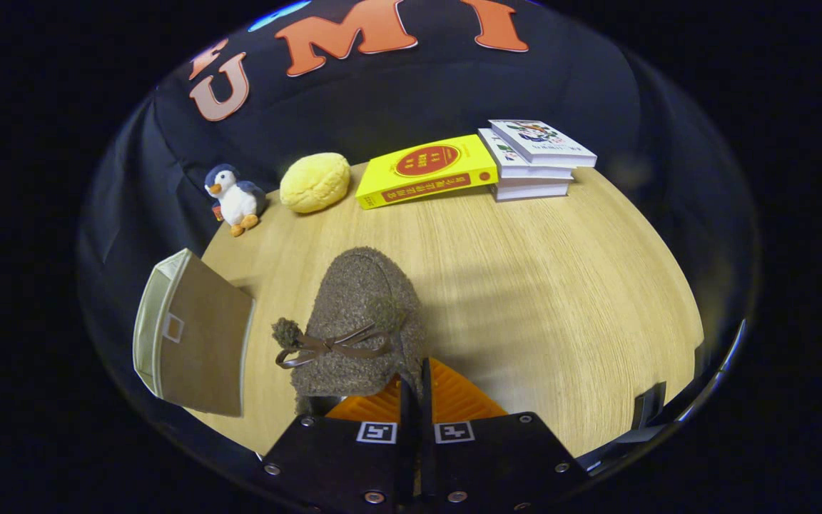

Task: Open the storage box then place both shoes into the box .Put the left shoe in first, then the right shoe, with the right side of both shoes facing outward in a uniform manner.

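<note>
Your claw (411,385) has its two fingers drawn close together, pinching the rear edge of a brown fuzzy shoe (357,321), which reaches forward from the fingertips with its toe pointing away from you over the wooden bench (561,300). A thin brown bow with a small pom-pom (286,333) runs across the top of the shoe, the pom-pom sticking out on the side toward the box. You cannot tell from here whether the shoe rests on the bench or is lifted off it, and you cannot tell which foot it belongs to. The storage box (193,332) sits on the bench just beside the shoe, on your left, a beige fabric box seen at a slant, with a brown panel facing the shoe and a small square tag on that panel. Beyond the shoe, along the far edge of the bench against the dark cloth wall, you have a plush penguin (234,198), a yellow round cushion (315,183) just beside it, then a yellow book (427,170) lying flat, and next to that a stack of white books (536,158).
</note>
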`<action>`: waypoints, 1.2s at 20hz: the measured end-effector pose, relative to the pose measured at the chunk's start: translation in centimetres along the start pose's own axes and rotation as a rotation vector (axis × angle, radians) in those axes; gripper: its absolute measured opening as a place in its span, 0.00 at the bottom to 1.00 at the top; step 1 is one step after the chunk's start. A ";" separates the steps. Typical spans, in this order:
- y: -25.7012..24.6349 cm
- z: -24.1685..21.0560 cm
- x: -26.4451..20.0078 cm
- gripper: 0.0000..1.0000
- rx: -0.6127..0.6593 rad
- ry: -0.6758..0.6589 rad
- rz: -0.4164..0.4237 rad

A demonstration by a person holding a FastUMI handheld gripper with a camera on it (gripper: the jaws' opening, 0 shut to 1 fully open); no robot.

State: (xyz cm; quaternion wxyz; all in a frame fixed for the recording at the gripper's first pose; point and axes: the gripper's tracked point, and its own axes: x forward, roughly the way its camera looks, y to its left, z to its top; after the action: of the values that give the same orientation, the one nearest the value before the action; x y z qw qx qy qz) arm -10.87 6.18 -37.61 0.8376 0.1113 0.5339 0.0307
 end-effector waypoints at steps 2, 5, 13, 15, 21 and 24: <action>3.2 0.7 -1.1 0.05 -0.020 -0.002 0.028; 7.7 1.6 -2.3 0.05 -0.052 -0.004 0.062; 21.4 3.4 -4.5 0.05 -0.142 -0.012 0.190; 24.4 3.4 -4.5 0.05 -0.171 -0.009 0.211; 30.7 2.1 -3.1 0.05 -0.186 0.046 0.245; 31.6 1.2 -1.8 0.05 -0.179 0.082 0.215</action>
State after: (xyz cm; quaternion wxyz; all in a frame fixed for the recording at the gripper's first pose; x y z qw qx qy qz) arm -8.39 36.49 -28.60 0.8134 0.0915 0.5479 0.1723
